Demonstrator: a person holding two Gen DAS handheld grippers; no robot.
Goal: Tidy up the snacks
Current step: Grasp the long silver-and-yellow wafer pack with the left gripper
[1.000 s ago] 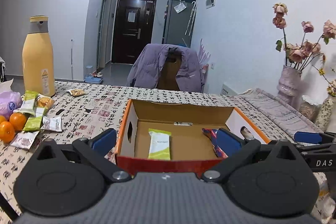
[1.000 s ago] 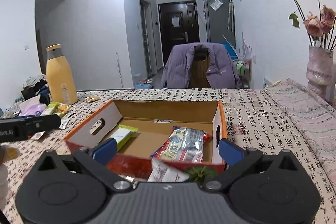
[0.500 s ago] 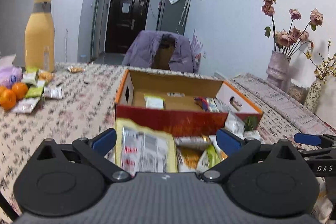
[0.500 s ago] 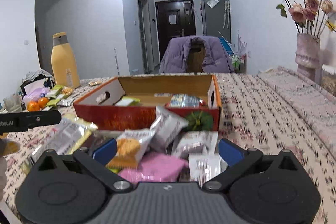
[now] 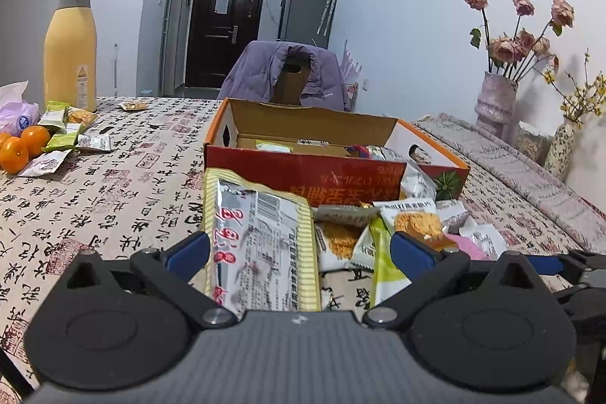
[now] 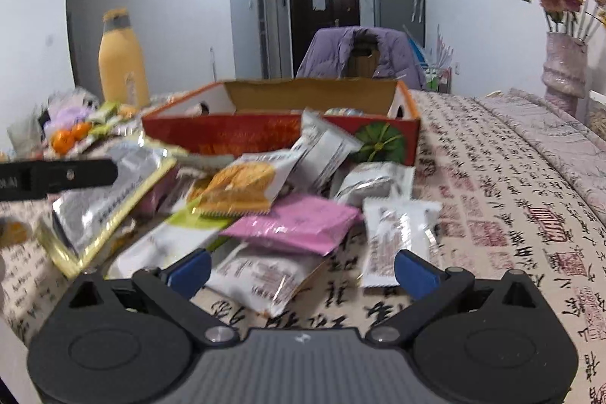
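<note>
Calligraphy-print cloth covers the table (image 5: 113, 184), and your snack pile sits on it just in front of the open cardboard box (image 5: 303, 173). Your left gripper (image 5: 299, 248) has its jaws spread wide and empty, with the long silver-and-yellow packet (image 5: 257, 237) lying between them, its long axis running straight away from you toward the box. Your right gripper (image 6: 301, 269) is equally open over the pink packet (image 6: 295, 224) and a white wrapper (image 6: 394, 237). For that long packet, your left side looks nearer.
</note>
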